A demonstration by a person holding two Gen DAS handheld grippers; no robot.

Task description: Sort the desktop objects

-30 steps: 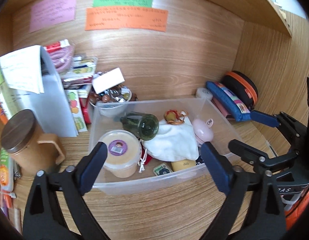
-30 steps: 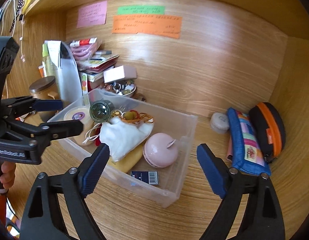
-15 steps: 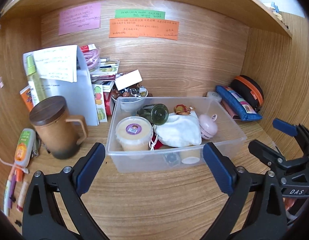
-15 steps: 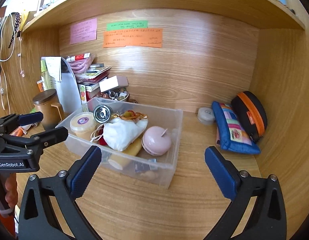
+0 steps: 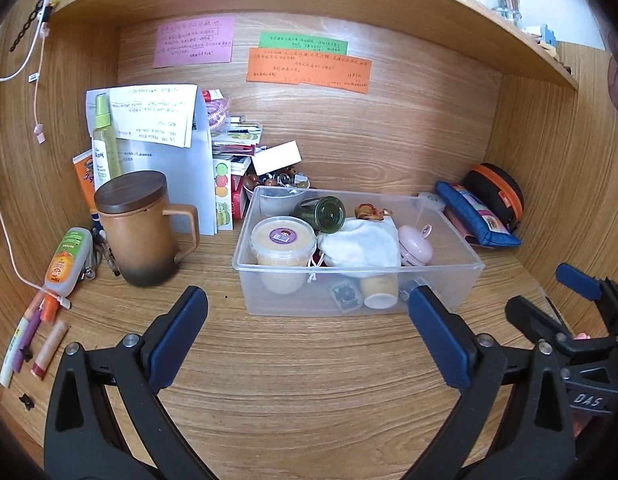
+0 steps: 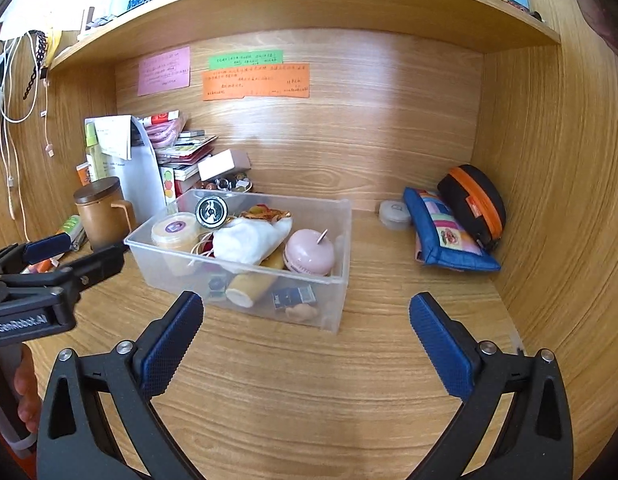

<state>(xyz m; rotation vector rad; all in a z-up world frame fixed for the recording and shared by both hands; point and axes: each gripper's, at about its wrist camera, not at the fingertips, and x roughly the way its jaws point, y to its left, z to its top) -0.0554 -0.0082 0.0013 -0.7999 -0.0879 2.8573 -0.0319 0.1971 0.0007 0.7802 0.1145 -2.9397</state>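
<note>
Clear plastic bin (image 5: 461, 276) sits on the wooden bench (image 5: 309, 380), toward the back of the alcove, holding a yellow lidded tub (image 5: 283, 238), a green bottle (image 5: 323, 214) lying on its side, a white cloth pouch (image 5: 363, 244) and a pink round case (image 5: 415, 244). Both tools are held low over the bare front of the bench, level and pointing at the bin. The left gripper (image 5: 307, 334) has its jaws spread wide and released, grasping nothing, just short of the bin's front wall. The right gripper (image 6: 305, 334) is likewise spread wide with nothing between its jaws, aimed at the bin's near right corner. A brown lidded mug (image 5: 139, 226) stands left of the bin; a blue pouch (image 6: 445, 232) and a black case with orange zip (image 6: 475, 202) lie well to its right.
</note>
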